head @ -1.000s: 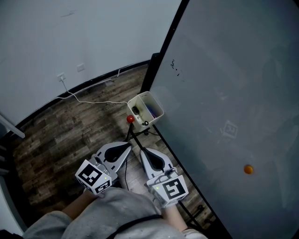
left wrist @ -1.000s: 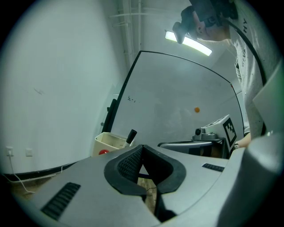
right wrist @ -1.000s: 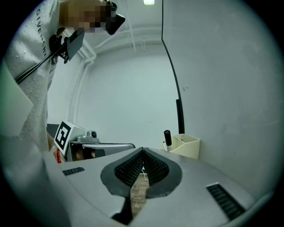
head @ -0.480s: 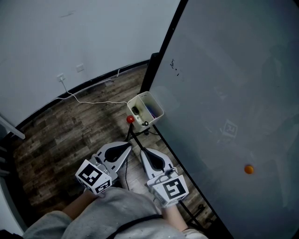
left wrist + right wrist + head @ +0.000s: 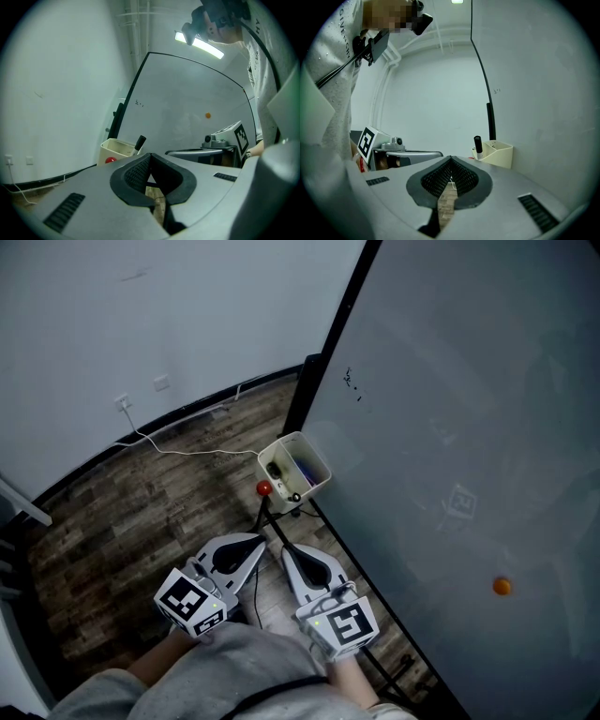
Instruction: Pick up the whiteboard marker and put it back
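Observation:
A whiteboard marker (image 5: 140, 141) with a black cap stands upright in a cream holder box (image 5: 292, 465) fixed at the whiteboard's (image 5: 469, 427) left edge. The right gripper view shows the same marker (image 5: 478, 146) in the box (image 5: 499, 153). My left gripper (image 5: 259, 544) and right gripper (image 5: 287, 547) are side by side close to my body, short of the box and pointing toward it. Both are shut with nothing between the pads. Other dark and purple pens lie inside the box.
A red knob (image 5: 264, 488) sits just below the box on the board's black stand. An orange magnet (image 5: 502, 587) sticks to the board at the right. A white cable (image 5: 187, 448) runs over the wooden floor to a wall socket.
The head view has shifted slightly. Both grippers stay where they were, still shut and empty.

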